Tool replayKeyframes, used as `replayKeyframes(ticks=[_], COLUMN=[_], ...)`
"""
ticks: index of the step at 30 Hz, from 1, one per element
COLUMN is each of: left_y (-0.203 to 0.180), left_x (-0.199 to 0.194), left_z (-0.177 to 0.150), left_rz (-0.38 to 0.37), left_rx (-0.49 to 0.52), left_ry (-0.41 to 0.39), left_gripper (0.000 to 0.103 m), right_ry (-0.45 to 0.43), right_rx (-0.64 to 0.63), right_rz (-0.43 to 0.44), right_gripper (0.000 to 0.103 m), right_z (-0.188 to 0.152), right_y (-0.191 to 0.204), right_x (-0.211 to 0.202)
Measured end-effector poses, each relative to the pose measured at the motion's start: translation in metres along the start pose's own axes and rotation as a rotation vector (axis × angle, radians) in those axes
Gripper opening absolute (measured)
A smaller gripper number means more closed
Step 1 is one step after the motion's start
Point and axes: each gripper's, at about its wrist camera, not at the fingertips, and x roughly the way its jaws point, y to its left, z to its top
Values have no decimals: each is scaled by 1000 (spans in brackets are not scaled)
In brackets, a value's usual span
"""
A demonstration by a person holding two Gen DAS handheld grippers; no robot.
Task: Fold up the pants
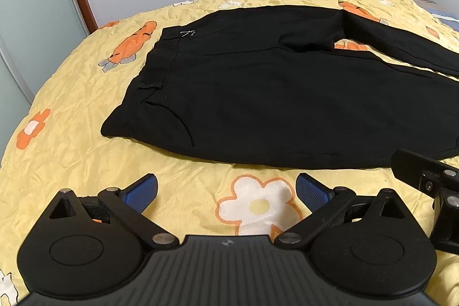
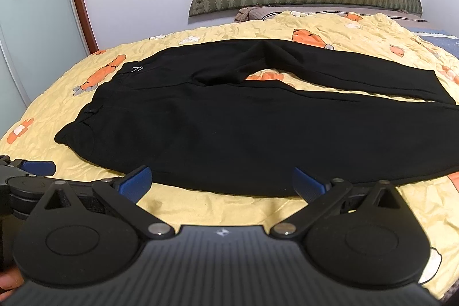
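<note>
Left wrist view: black pants [image 1: 258, 105] lie flat on the yellow quilt [image 1: 71, 157], waistband [image 1: 155, 59] to the left, legs running right with a gap between them.
Left gripper [image 1: 226, 189]: jaws wide apart, empty, over the quilt just short of the near edge.
Right gripper [image 2: 221, 181]: jaws wide apart, empty, tips at the near leg's edge.
Handling: soft, light, limp cloth; likely to sag and drag once lifted.
Hold: probably the near edge, at waistband and leg, pinching both layers.
</note>
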Motion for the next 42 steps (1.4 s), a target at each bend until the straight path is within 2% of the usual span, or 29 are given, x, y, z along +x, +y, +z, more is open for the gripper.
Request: replayKeyframes(ticks=[34, 42], left_y=[0, 5], left_x=[6, 12], left_z=[3, 17], left_rz=[11, 33], left_rx=[4, 10], left_ry=[9, -2], left_gripper=[103, 103], right_ry=[-1, -58], right_rx=[-13, -91], right_rz=[22, 73], right_gripper=[103, 103], right_z=[1, 13], right_y=[0, 1], right_x=[4, 4])
